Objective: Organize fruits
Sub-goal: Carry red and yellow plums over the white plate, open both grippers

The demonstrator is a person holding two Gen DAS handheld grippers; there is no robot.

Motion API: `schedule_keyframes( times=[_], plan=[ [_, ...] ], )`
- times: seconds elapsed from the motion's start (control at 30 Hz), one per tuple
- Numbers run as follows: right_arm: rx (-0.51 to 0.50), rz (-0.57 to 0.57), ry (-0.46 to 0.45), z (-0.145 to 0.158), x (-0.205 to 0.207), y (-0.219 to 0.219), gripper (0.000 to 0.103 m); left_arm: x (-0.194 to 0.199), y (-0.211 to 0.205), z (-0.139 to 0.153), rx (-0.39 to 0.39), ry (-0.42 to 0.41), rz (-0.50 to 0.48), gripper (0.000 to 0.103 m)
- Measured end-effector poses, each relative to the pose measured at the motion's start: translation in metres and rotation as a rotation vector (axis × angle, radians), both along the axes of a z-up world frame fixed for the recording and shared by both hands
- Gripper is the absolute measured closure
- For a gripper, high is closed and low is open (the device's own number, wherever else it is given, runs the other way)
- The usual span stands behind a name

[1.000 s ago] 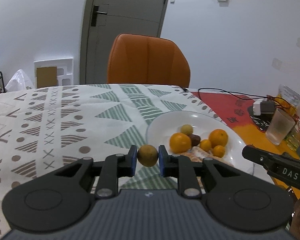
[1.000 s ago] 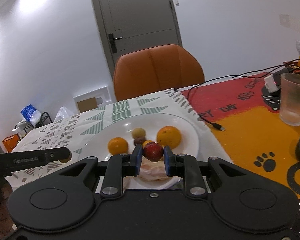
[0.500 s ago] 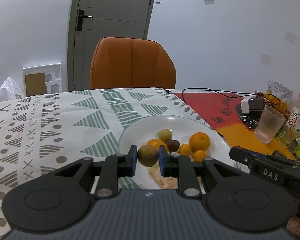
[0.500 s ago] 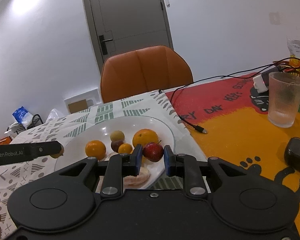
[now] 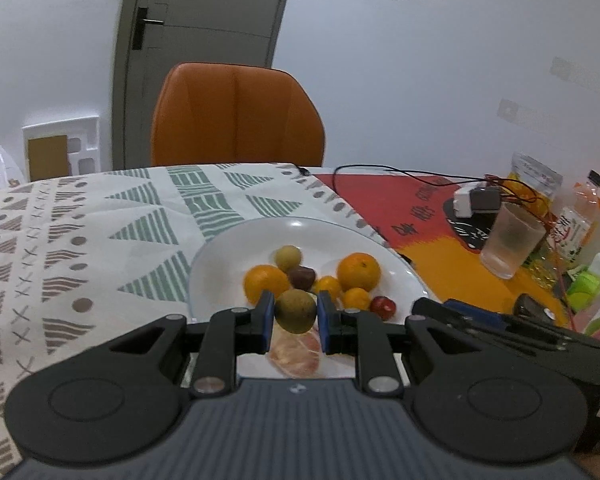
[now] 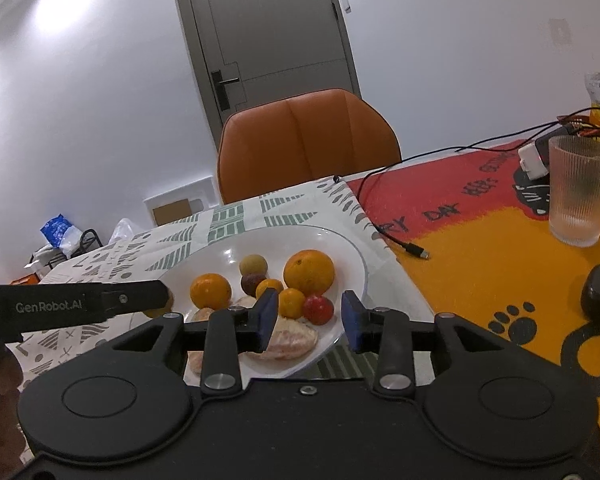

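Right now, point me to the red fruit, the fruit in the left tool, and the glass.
red fruit (image 6: 318, 309), right wrist view, centre of its skin.
green-brown fruit (image 5: 295, 311), left wrist view, its front face between the pads.
glass (image 6: 579, 196), right wrist view, ribbed side wall.

Plate (image 6: 351, 256): glossy white glazed ceramic w/ light glints; tablecloth (image 5: 80, 240): matt printed cloth, and mat (image 6: 479, 240) beside it looks soft, fuzzy fabric. Tumbler (image 6: 579, 196): ribbed frosted glass or plastic, can't tell which; chair (image 6: 307, 144): smooth orange leather-like upholstery w/ slight sheen. Left gripper (image 5: 296, 316) & right gripper (image 6: 309, 316): matt black plastic bodies, blue rubbery-looking pads, shiny metal screw heads; green-brown fruit (image 5: 296, 311): dull, slightly rough skin vs glossy small red fruit (image 6: 318, 309).
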State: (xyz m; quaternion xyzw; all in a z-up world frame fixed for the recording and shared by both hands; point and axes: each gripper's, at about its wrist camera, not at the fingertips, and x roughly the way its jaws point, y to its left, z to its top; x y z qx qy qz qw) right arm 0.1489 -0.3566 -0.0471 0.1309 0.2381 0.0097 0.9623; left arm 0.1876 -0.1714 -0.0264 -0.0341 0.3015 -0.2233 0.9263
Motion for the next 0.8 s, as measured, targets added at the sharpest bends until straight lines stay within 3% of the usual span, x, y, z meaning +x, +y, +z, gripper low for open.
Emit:
schedule_keyframes(
  times=[0.2,0.4,0.8],
  plan=[
    [0.057,0.019,0.022,0.004,-0.004,0.002,0.067,-0.004,-0.011,0.000,-0.002,0.007,-0.032,0.083],
    [0.051,0.026,0.051,0.003,-0.010,0.005,0.067,-0.008,-0.014,0.002,-0.003,0.011,-0.045,0.083],
    [0.063,0.056,0.048,0.005,-0.020,0.011,0.067,-0.019,0.005,0.007,0.036,0.005,0.020,0.083]
  ],
)
